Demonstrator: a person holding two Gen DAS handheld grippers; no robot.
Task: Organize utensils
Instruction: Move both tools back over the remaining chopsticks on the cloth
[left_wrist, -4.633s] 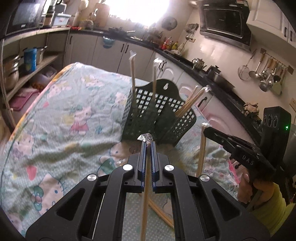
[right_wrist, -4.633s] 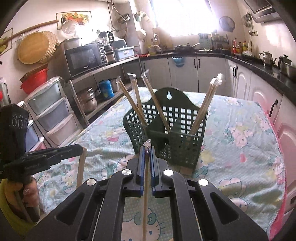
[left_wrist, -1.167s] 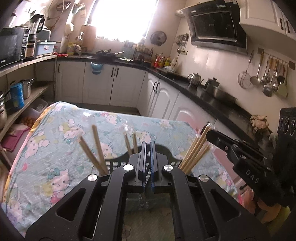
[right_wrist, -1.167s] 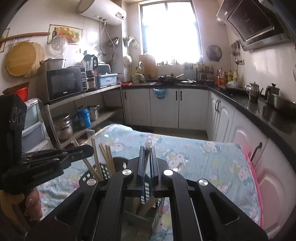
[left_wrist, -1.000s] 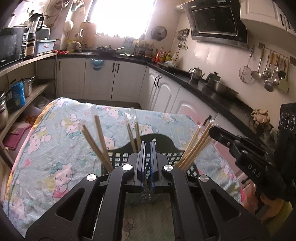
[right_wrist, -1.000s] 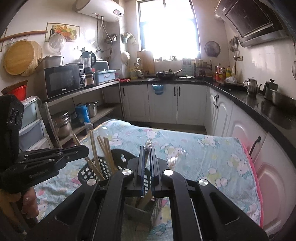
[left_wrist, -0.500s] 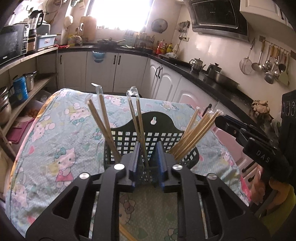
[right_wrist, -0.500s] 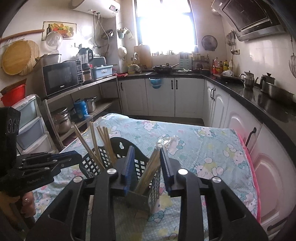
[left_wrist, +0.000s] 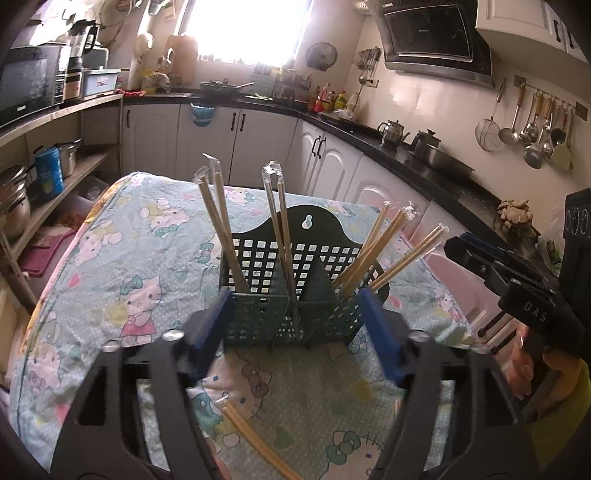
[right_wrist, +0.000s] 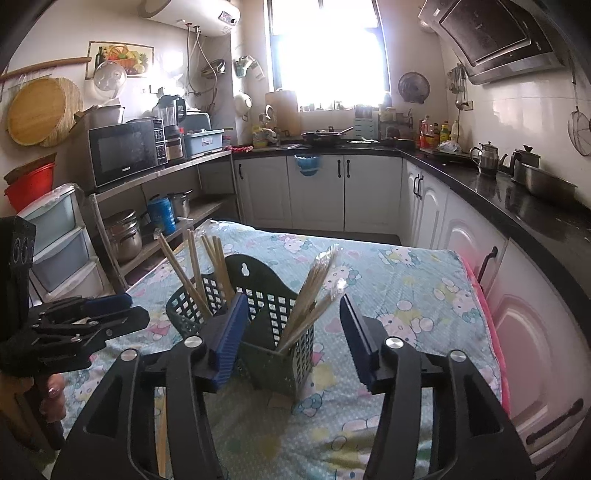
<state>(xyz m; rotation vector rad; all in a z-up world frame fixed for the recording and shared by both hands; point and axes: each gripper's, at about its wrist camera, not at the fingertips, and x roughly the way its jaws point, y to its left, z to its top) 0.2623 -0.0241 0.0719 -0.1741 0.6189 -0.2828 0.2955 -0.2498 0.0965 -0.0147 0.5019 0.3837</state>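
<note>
A dark green slotted utensil basket (left_wrist: 295, 295) stands on the table with several wrapped pairs of wooden chopsticks (left_wrist: 218, 229) upright in its compartments. It also shows in the right wrist view (right_wrist: 273, 325), chopsticks (right_wrist: 310, 291) leaning in its right compartment. My left gripper (left_wrist: 295, 332) is open wide and empty just in front of the basket. My right gripper (right_wrist: 291, 332) is open wide and empty, its fingers either side of the basket's right end. One more chopstick pair (left_wrist: 255, 439) lies on the cloth under my left gripper.
The table wears a Hello Kitty cloth (left_wrist: 140, 258). Kitchen cabinets (right_wrist: 317, 192) and a black counter (right_wrist: 517, 199) ring the table. Shelves with pots (right_wrist: 125, 232) stand at the left. The other gripper shows at each view's edge (left_wrist: 517, 280).
Both grippers have opened wide and let go of the chopsticks they held, which now stand in the basket. Both have dropped lower toward the basket.
</note>
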